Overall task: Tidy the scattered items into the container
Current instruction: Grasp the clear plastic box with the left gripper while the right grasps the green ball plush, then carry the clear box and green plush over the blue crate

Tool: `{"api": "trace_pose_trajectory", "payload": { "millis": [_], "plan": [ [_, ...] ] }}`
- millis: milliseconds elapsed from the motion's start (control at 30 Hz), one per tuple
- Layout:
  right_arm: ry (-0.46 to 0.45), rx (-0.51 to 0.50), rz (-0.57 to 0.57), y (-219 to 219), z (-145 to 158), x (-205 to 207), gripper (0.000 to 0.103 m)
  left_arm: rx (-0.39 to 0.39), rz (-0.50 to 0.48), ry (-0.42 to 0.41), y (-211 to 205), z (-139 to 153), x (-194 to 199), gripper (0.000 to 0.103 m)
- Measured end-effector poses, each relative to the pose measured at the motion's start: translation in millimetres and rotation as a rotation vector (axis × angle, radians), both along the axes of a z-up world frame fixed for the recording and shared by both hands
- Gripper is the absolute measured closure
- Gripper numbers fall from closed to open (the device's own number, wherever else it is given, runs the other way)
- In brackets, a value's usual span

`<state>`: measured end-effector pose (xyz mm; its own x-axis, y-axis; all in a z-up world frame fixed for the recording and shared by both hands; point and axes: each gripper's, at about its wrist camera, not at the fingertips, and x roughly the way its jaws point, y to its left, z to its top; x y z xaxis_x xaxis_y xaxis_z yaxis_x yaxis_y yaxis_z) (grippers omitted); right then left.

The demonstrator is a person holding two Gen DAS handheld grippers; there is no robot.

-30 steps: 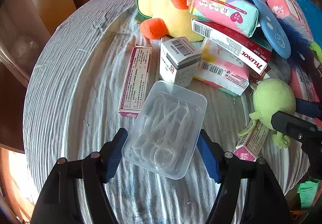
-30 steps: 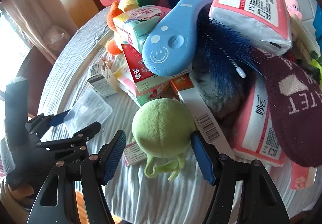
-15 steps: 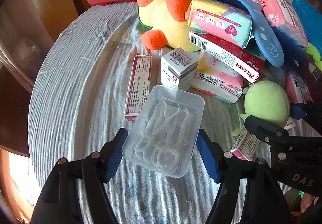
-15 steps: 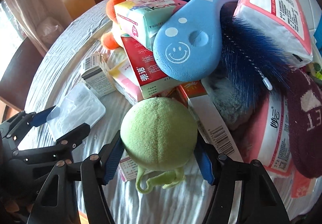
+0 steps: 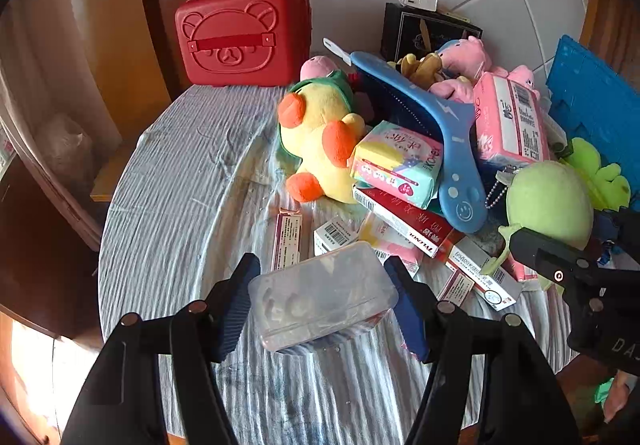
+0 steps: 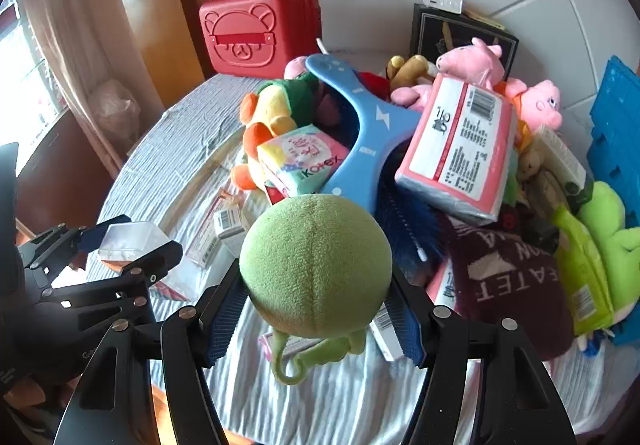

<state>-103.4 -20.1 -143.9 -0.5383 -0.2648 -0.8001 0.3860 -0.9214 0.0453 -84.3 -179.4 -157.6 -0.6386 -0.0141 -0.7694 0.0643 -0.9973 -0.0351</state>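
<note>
Now | left tongs [image 5: 322, 295] clamp clear box [image 5: 322, 297] | right tongs [image 6: 314, 311] clamp green plush [image 6: 316, 265]

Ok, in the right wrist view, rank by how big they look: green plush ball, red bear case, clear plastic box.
1. Green plush ball, though it's nearest the camera.
2. Red bear case.
3. Clear plastic box.

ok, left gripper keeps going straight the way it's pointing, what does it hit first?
The left gripper is shut on the clear box, which leads. Straight ahead lie the barcoded white carton and a flat pink-edged carton, likely first contact, if it stays low. Depth is unclear; higher up, the yellow plush.
</note>
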Motion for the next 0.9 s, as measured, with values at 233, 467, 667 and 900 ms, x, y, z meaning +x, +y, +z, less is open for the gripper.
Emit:
{"api": "trace_pose_trajectory", "payload": {
  "millis": [233, 467, 667, 900],
  "plan": [
    [0.045, 0.008, -0.04, 6.7, 22.3, 7.8, 0.037, -0.002, -0.017, 0.039, 1.1, 15.9, -1.2, 0.04],
    [0.036, 0.007, -0.046, 8.8, 18.1, 9.8, 0.037, -0.002, -0.025, 0.056, 2.4, 21.7, 2.1, 0.04],
    [0.097, 0.024, -0.068, 15.1, 41.1, 14.8, 0.037, 0.007, -0.058, 0.118, 18.1, 45.2, -0.4, 0.04],
    [0.202, 0.038, -0.134, 56.1, 86.2, 28.9, 0.037, 0.014, -0.122, 0.214, 64.8, 88.7, 2.4, 0.04]
  ]
}}
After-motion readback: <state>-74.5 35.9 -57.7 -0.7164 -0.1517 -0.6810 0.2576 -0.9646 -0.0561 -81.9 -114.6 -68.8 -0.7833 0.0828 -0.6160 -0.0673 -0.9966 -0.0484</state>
